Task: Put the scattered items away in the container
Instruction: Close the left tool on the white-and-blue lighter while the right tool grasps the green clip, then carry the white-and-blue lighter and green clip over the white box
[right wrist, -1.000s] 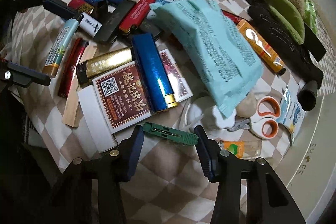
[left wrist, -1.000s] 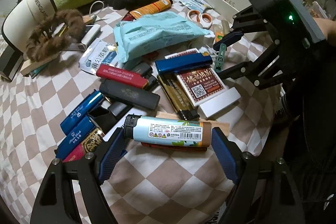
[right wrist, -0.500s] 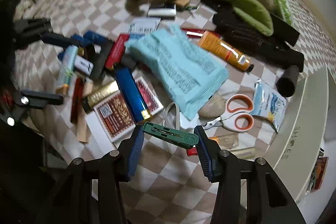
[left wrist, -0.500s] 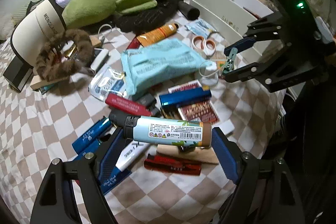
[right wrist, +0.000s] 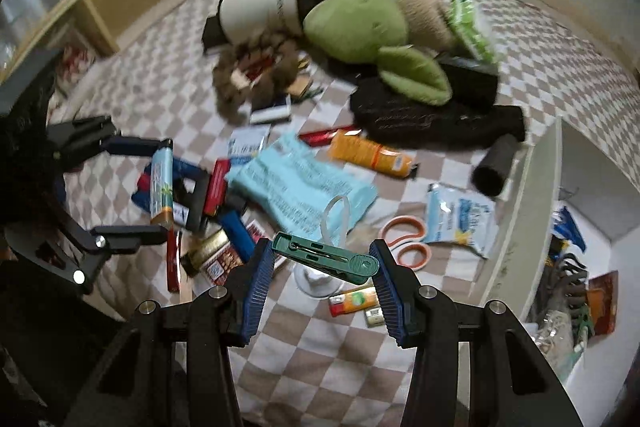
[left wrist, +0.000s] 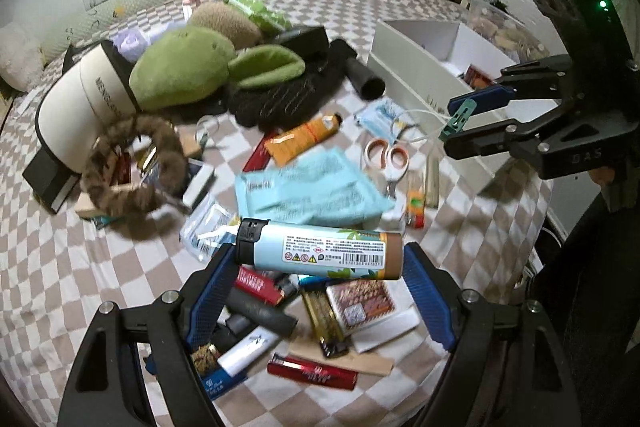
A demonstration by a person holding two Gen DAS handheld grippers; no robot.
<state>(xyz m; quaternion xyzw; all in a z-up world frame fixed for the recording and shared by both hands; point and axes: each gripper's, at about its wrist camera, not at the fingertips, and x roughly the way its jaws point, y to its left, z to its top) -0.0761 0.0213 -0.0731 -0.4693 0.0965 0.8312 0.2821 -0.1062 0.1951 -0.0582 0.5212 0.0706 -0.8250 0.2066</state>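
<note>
I hold a light-blue lighter [left wrist: 318, 250] crosswise in my left gripper [left wrist: 316, 291] and pinch a green clothespin [right wrist: 326, 258] in my right gripper [right wrist: 322, 277], both raised for the white box [left wrist: 416, 67] ahead.

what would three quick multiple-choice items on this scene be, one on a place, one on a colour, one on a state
1. Where is the white container?
A. right edge of the bed
B. on the floor
C. under the cap

2. What colour is the clothes peg?
A. red
B. green
C. yellow

3. What is the left gripper doing?
A. empty
B. gripping scissors
C. gripping a pale blue lighter

Answers: 1 A, it sits beside the clutter at the right; 2 B, green between the right gripper pads; 3 C, the lighter spans its pads.
</note>
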